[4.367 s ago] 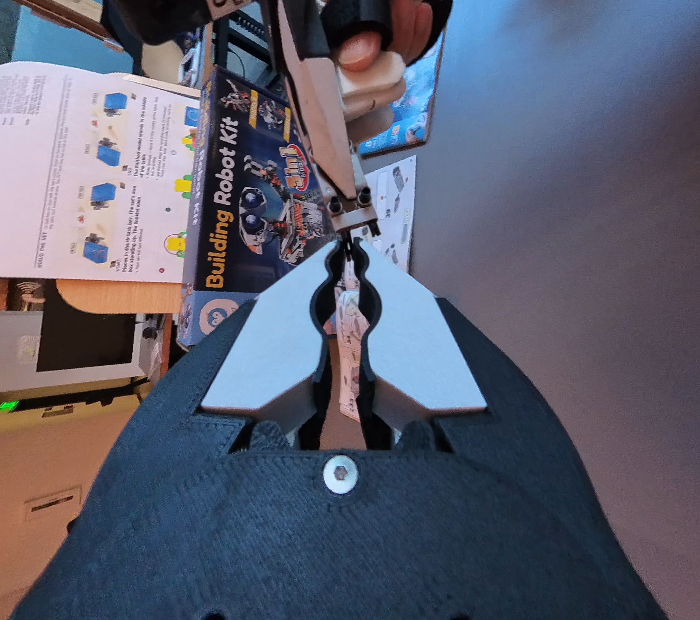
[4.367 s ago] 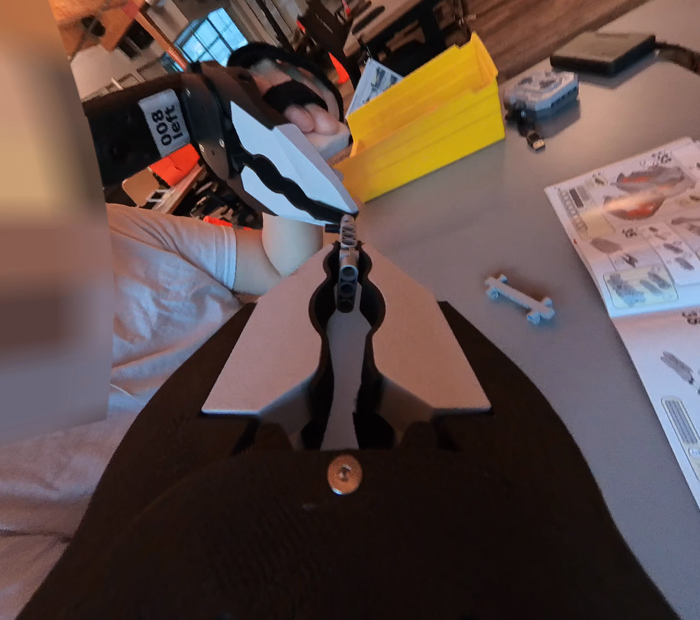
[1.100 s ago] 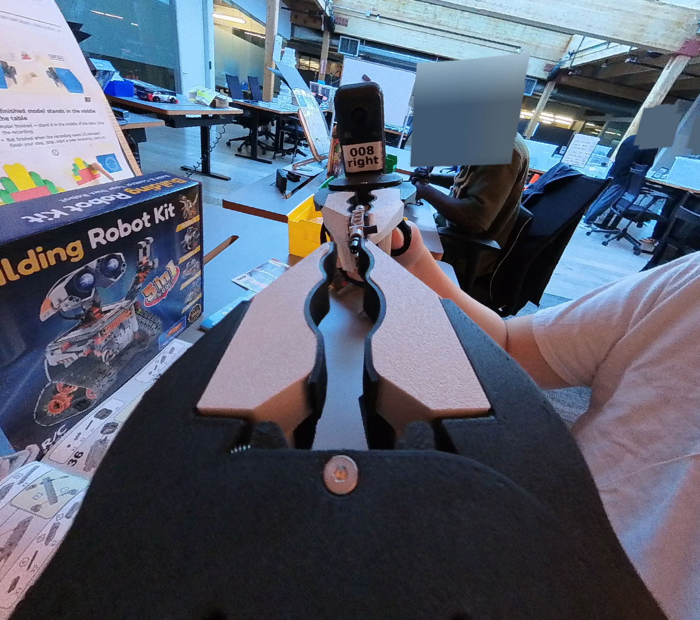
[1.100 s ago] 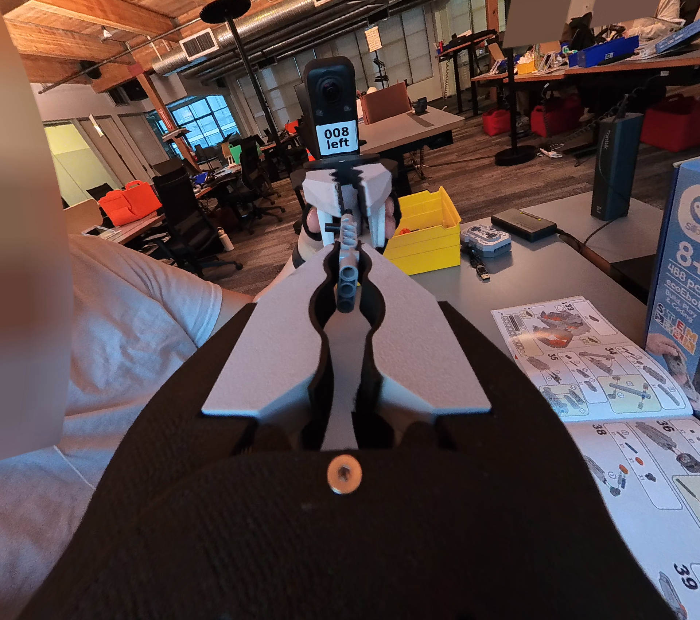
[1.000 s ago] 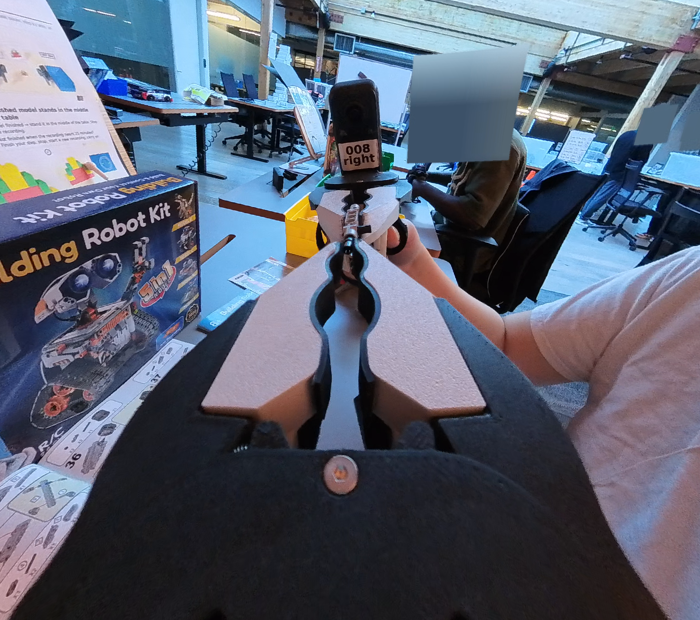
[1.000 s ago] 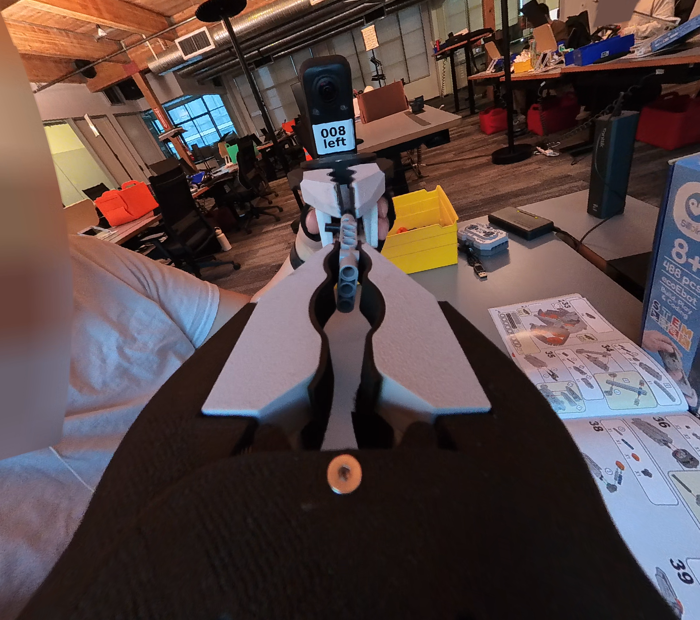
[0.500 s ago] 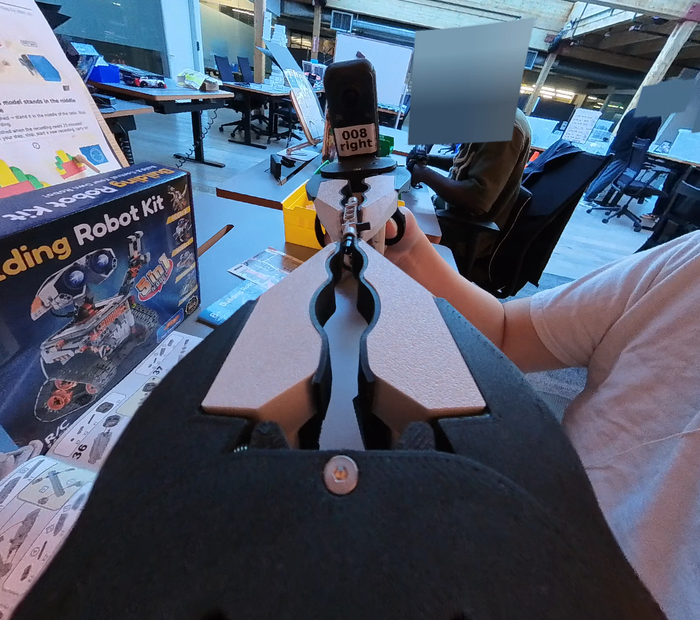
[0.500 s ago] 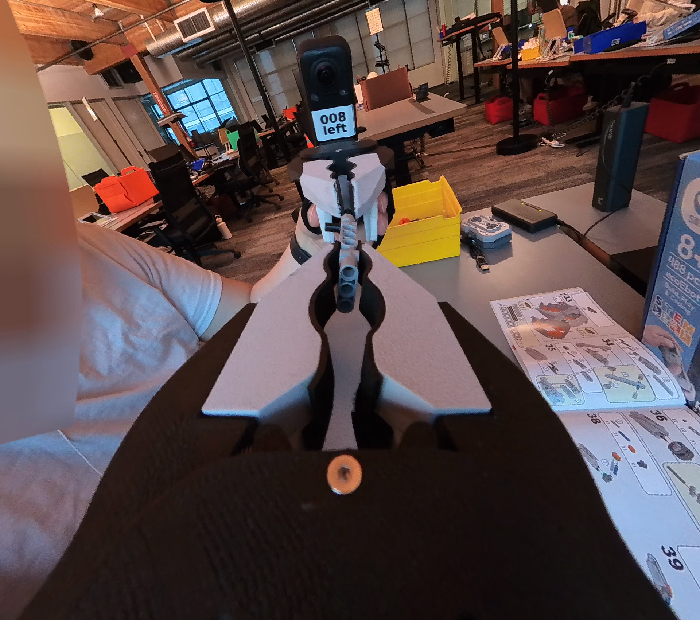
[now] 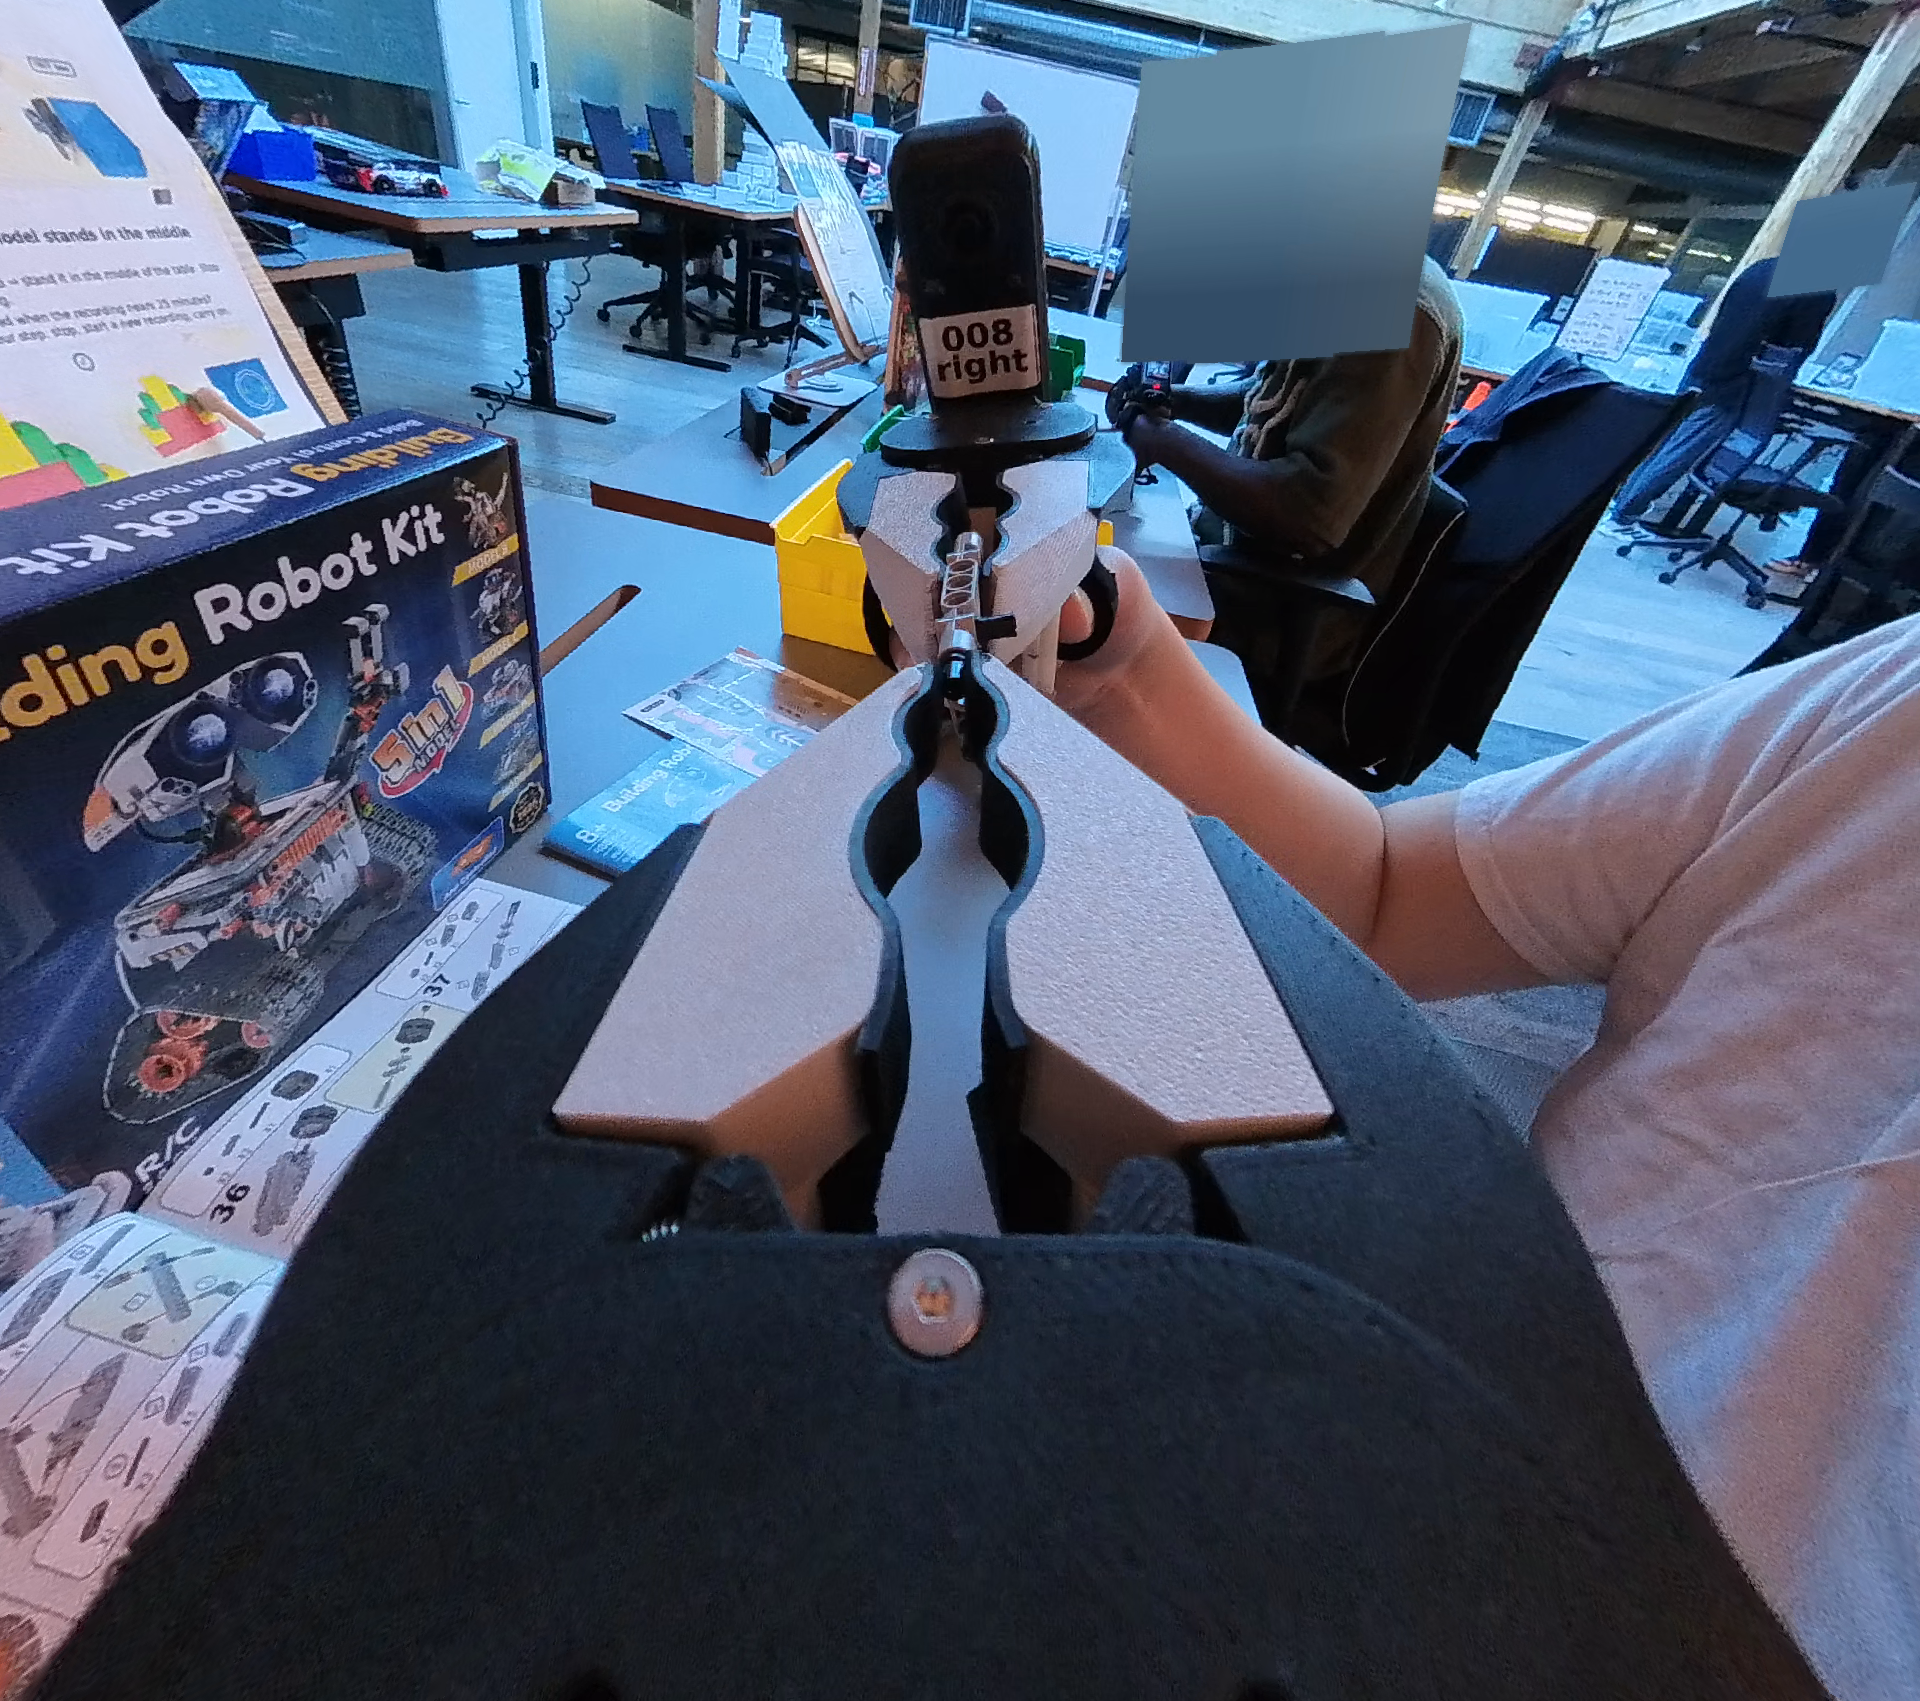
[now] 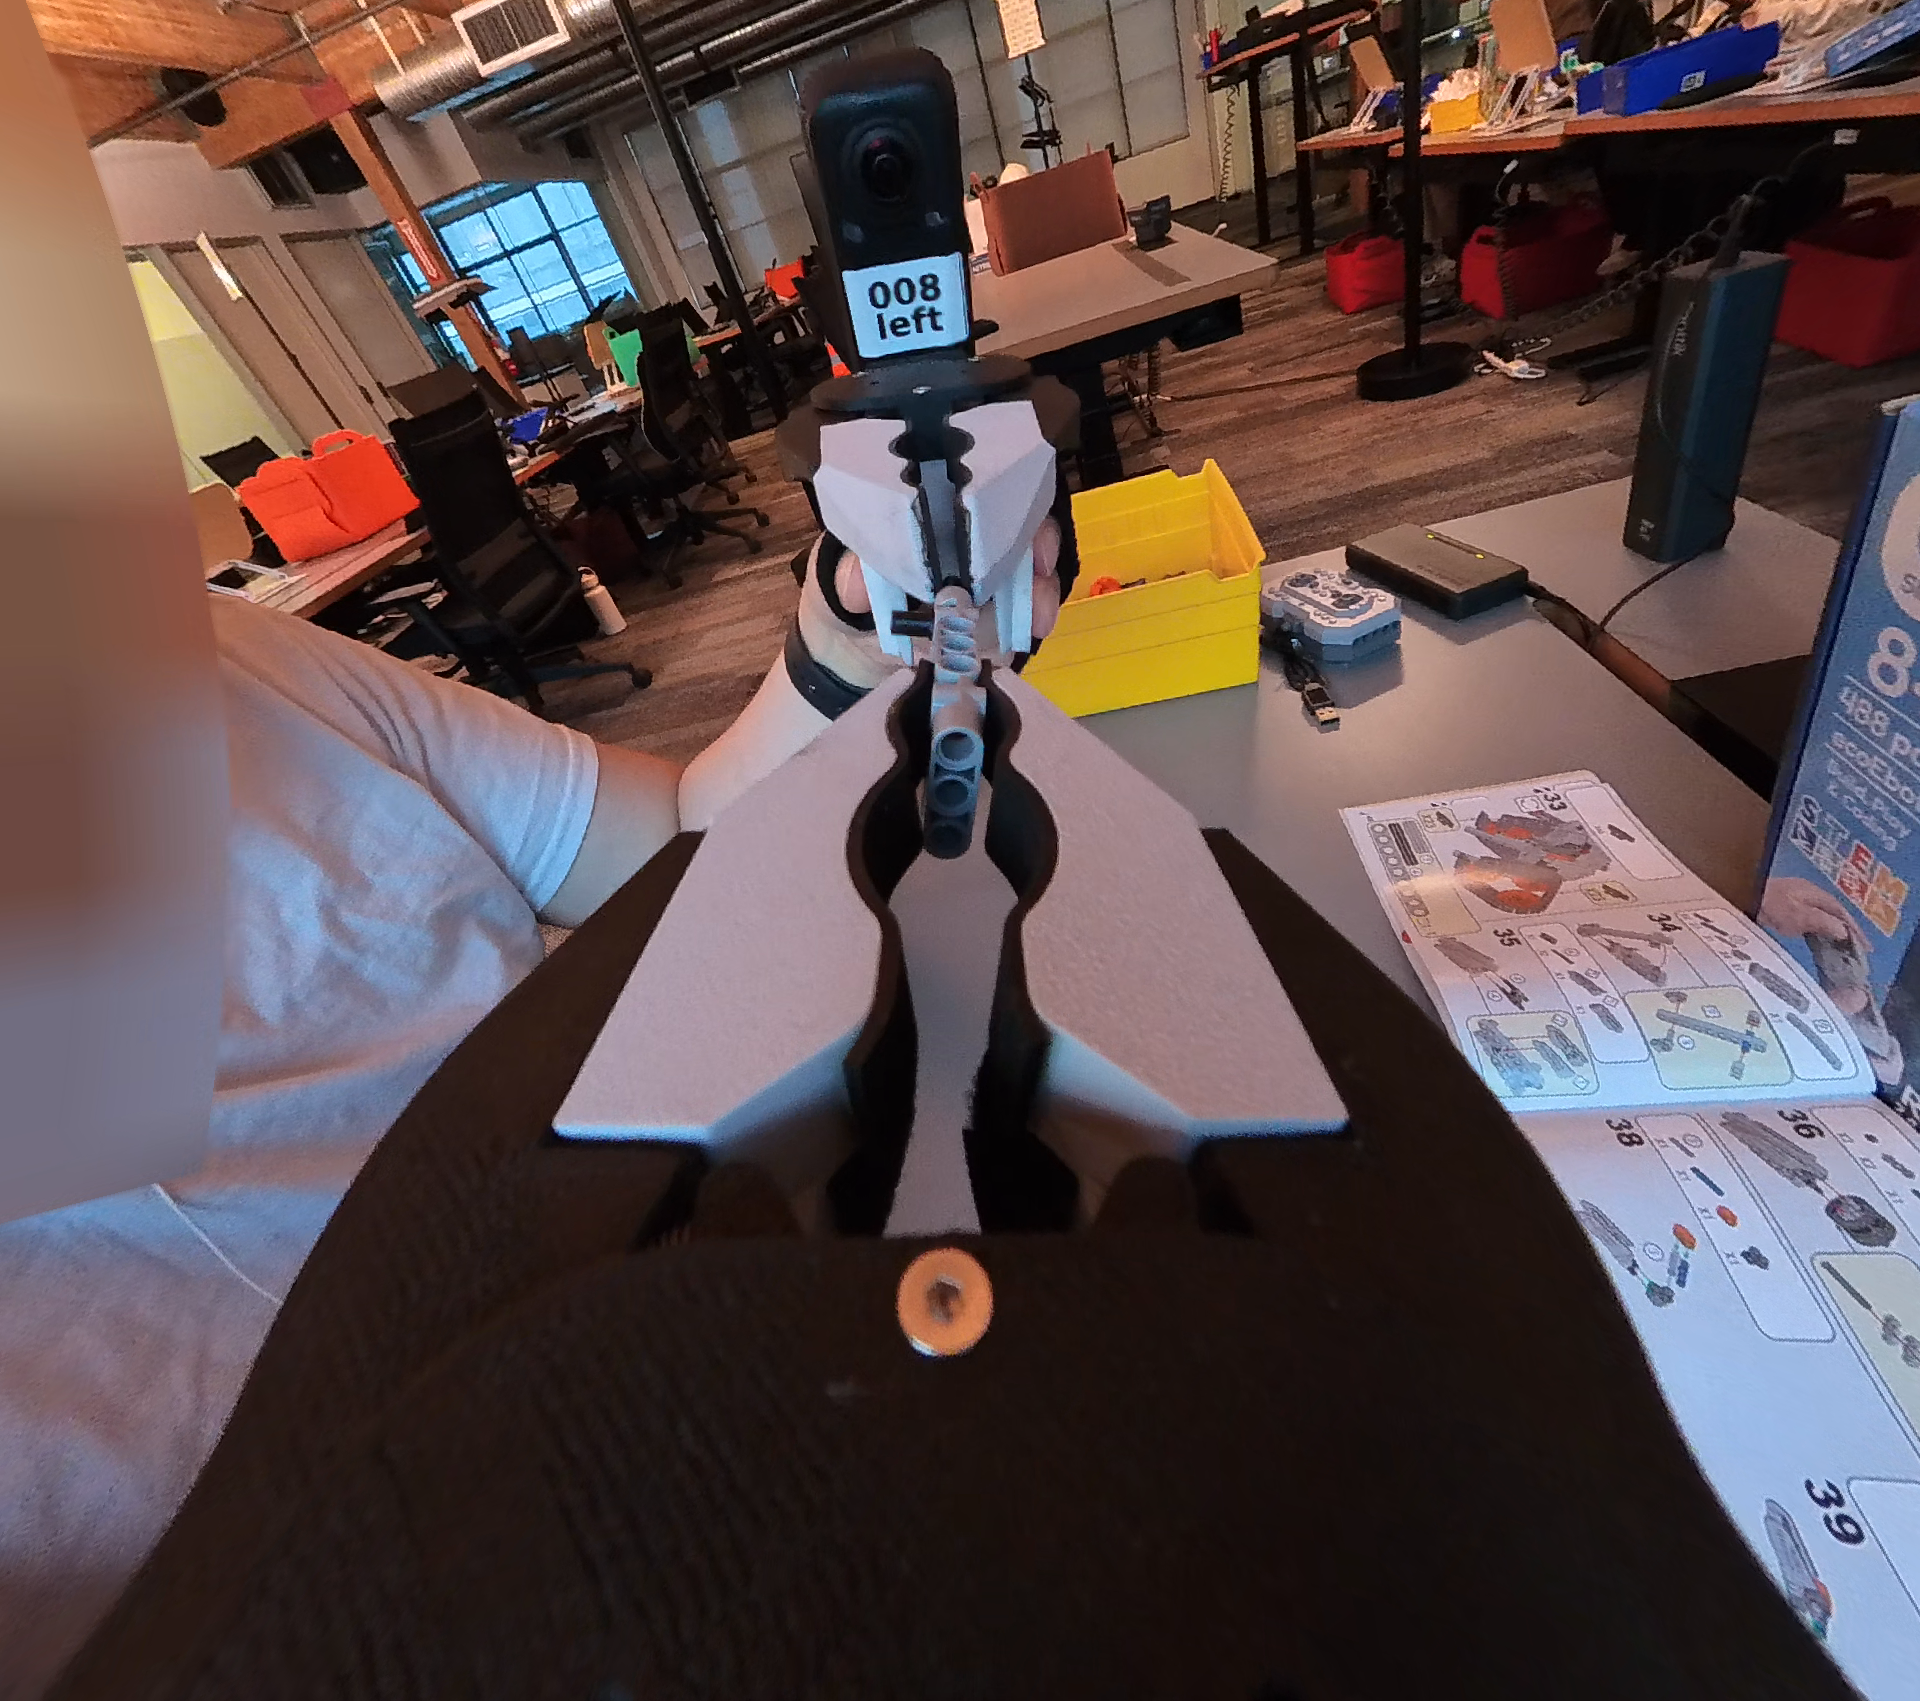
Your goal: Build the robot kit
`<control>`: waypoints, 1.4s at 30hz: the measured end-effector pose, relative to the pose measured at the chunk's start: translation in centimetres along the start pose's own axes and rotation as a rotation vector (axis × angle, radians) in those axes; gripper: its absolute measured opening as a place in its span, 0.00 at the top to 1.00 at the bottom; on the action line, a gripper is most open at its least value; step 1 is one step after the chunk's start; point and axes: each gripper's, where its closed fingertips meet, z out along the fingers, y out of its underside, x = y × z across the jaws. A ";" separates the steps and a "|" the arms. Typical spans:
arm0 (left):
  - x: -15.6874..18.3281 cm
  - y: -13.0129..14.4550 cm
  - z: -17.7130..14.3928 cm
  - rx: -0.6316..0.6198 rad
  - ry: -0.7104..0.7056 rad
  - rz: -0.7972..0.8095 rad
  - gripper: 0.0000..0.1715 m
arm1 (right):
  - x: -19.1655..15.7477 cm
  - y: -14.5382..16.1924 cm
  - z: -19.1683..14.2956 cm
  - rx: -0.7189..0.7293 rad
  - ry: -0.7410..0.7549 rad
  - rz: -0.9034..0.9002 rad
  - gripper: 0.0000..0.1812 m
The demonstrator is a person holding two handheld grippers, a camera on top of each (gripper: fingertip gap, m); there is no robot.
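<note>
My two grippers face each other tip to tip above the grey table. My right gripper is shut on a grey perforated beam that points straight ahead. My left gripper is shut on the beam's other end. In the left wrist view the right gripper faces the camera with the beam between its fingers. In the right wrist view the left gripper faces the camera. A short black pin sticks out sideways from the beam near it.
A dark robot kit box stands at the left over an open instruction booklet. A yellow bin, a grey controller and a black adapter sit farther back. A blue box stands at the right. The person's white sleeve is close by. The tips of both grippers are at nearly the same place.
The left gripper's jaws have closed on the beam's end within the last second. Both grippers have levelled out from a tilted pose and stay tip to tip.
</note>
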 end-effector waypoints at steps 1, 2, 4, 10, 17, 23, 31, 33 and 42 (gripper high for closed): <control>0.1 -0.1 0.0 0.004 0.004 -0.001 1.00 | -0.1 -0.1 0.0 0.004 -0.006 0.002 0.97; 0.1 -0.1 0.0 0.008 0.006 -0.004 1.00 | -0.1 -0.1 0.0 0.006 -0.007 0.004 0.97; 0.1 -0.1 0.0 0.010 0.004 -0.005 1.00 | 0.0 -0.1 -0.1 0.007 -0.003 0.004 0.97; 0.1 0.1 0.2 0.000 0.005 -0.009 1.00 | 0.0 0.1 -0.2 -0.003 -0.001 0.001 0.97; 0.4 0.0 0.1 0.009 0.020 0.004 1.00 | -0.2 0.1 -0.1 0.002 -0.025 0.017 0.97; 0.0 0.3 0.1 -0.007 -0.006 0.022 1.00 | 0.0 0.3 0.0 -0.014 0.009 0.002 0.97; 0.2 0.2 0.2 0.010 0.016 0.011 0.99 | -0.2 0.2 0.0 -0.006 -0.009 0.011 0.97; 0.2 0.2 0.1 0.012 0.017 0.011 1.00 | -0.2 0.2 0.1 -0.010 0.002 0.004 0.97; 0.0 0.4 0.1 0.005 0.007 0.020 1.00 | 0.1 0.3 0.3 -0.013 0.013 0.001 0.97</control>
